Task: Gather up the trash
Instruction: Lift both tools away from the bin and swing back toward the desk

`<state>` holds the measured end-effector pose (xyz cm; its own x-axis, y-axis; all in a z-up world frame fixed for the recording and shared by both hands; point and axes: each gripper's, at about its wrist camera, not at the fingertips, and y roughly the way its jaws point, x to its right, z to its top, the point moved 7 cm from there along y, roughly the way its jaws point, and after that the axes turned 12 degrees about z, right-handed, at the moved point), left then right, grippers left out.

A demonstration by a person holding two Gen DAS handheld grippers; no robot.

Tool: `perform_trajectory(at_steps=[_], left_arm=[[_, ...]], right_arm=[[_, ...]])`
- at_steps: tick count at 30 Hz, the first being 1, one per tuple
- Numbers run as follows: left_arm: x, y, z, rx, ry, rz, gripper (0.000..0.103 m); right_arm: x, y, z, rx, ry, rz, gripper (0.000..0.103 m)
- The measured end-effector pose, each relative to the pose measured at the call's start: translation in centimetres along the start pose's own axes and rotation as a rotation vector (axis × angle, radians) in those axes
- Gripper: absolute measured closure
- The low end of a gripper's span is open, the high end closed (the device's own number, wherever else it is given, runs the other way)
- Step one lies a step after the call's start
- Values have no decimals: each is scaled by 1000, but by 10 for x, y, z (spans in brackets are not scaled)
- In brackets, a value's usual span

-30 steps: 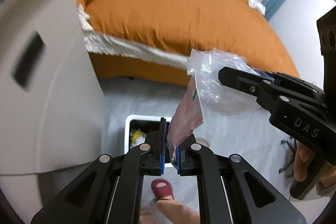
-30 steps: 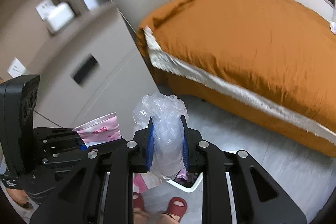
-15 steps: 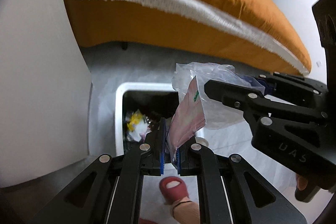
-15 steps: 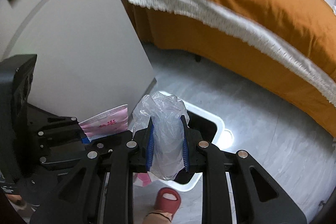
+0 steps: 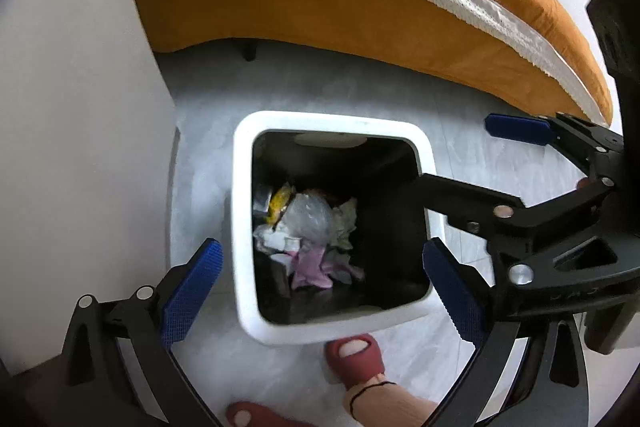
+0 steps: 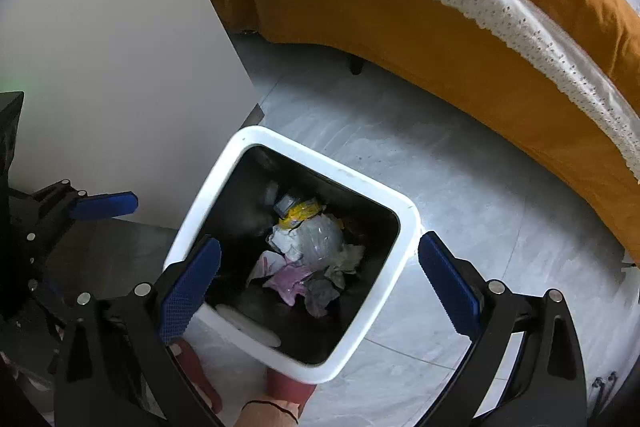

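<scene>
A white bin (image 5: pixel 332 119) with a black inside stands on the grey floor, holding several pieces of trash. A crumpled clear plastic bag (image 5: pixel 310 215) (image 6: pixel 320 239) and a pink packet (image 5: pixel 310 267) (image 6: pixel 290 281) lie inside it. My left gripper (image 5: pixel 320 255) hangs above the bin mouth pointing down, its jaws opening wide with nothing between them. My right gripper (image 6: pixel 320 247) hovers over the same bin (image 6: pixel 328 163), its jaws also opening and bare. In the left wrist view the right gripper's blue pads (image 5: pixel 516 129) reach in from the right.
A bed (image 5: pixel 360 27) with an orange cover and white lace trim runs behind the bin. A white cabinet (image 5: pixel 80 107) stands close on the left. A person's feet in red slippers (image 5: pixel 354 355) stand just in front of the bin.
Both grippers sank toward the bin and went from shut to wide apart. The pink packet left the left gripper and the clear bag left the right; both now lie in the bin.
</scene>
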<state>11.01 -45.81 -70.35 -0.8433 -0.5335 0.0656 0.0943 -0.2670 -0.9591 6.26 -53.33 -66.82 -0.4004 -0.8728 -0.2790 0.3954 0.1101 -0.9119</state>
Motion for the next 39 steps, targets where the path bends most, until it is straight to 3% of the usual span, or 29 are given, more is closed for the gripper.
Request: perform_trajectory(at_steps=[8, 17, 25, 29, 39], left_arm=[[-5, -83, 9, 46, 8, 48, 5], [-12, -212, 27, 152, -57, 95, 5], [-17, -356, 37, 298, -161, 73, 5], [-18, -408, 35, 340, -182, 55, 5], [-66, -521, 11, 497, -244, 174, 5]], right_arm=[[-16, -58, 13, 29, 39, 22, 5], [-48, -176, 39, 163, 59, 18, 5], [-98, -304, 56, 329, 21, 13, 5], [-124, -352, 66, 393, -14, 22, 5], [-209, -427, 86, 515, -160, 95, 5]])
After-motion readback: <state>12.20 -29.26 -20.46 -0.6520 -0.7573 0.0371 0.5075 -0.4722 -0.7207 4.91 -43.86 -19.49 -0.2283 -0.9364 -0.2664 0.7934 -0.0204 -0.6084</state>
